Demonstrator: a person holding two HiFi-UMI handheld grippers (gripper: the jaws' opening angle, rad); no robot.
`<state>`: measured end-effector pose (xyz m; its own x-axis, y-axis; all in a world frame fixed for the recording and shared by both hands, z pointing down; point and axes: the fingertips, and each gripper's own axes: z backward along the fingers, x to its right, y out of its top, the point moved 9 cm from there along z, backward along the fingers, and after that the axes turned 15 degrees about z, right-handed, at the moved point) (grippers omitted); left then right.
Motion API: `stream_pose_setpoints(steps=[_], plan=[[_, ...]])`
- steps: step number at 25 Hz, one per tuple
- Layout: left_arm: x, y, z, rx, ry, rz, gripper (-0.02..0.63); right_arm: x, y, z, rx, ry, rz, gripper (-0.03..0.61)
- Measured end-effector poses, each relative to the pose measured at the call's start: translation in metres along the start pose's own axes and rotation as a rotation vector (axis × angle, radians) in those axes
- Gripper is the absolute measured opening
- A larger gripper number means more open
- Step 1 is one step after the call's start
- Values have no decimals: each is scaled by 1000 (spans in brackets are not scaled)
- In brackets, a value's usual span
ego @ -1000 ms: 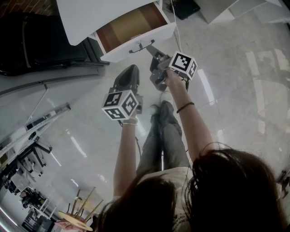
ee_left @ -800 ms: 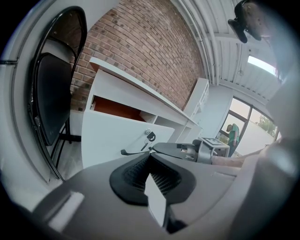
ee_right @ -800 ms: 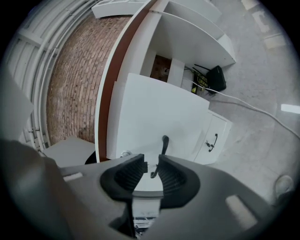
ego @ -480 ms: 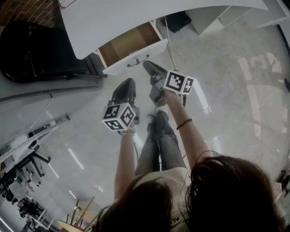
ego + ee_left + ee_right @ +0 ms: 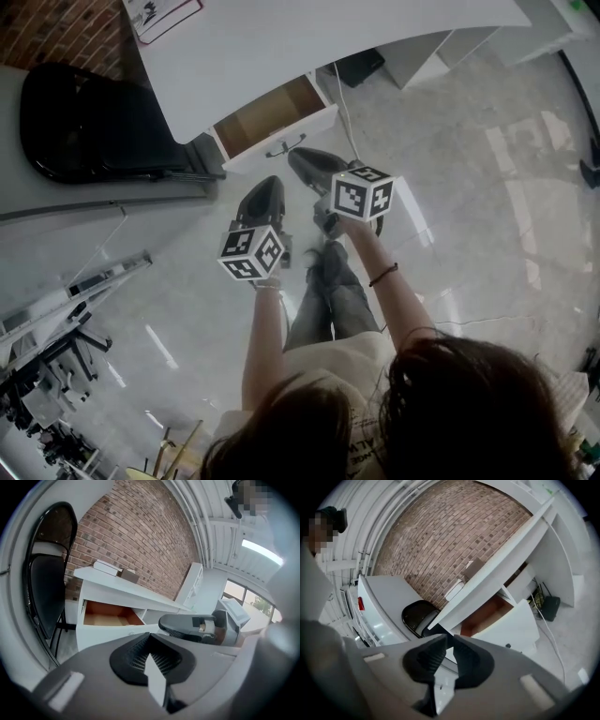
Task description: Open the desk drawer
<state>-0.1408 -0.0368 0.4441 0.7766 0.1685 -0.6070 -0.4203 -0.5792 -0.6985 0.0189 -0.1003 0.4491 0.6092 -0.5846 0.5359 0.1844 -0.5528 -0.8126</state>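
Observation:
The white desk [image 5: 281, 47] has its drawer [image 5: 267, 117] pulled out, brown inside, with a dark handle [image 5: 284, 147] on the white front. My right gripper [image 5: 298, 159] points at the drawer front just below the handle, jaws together, nothing held. My left gripper [image 5: 267, 185] hangs lower and to the left, also shut and empty. The left gripper view shows the open drawer [image 5: 110, 616] beyond my left gripper [image 5: 150, 639], with the right gripper [image 5: 187, 627] alongside. In the right gripper view the drawer [image 5: 487, 613] lies some way past my right gripper [image 5: 449, 641].
A black folding chair [image 5: 94, 122] stands left of the desk. A book or paper [image 5: 159, 14] lies on the desktop. A cable [image 5: 352, 103] runs over the glossy floor to a black box [image 5: 361, 66] under the desk. Metal stands [image 5: 66, 291] are at the left.
The head view has drawn back, so desk and drawer look smaller and higher. Both grippers stay shut in front of the drawer. The drawer stays open about as far.

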Motion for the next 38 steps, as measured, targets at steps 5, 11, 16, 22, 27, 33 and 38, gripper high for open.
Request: stream_pose_setpoints(steps=[5,11,16,22,27,33,38], plan=[[14,9,11,-1,-13,-15,-6,-22,19,14,-19,8,132,35],[33,21,26,31,-27,-27,-6,-45,38,29,-32,25,267,26],[54,35,35,53,-60,-60,-6,-62,52,43,-31,35,358,15],[70,44,44,68,-76,-96,-6,-74,68,53,-23,44,428,3],[77,51,51,86,-78,-108,-6,-82,77,57,-27,60,478,3],[85,63,56,100,-92,-140,-6,-90,85,56,-26,78,514,3],[89,70,58,113,-93,-152,-6,-94,91,58,-20,87,531,3]])
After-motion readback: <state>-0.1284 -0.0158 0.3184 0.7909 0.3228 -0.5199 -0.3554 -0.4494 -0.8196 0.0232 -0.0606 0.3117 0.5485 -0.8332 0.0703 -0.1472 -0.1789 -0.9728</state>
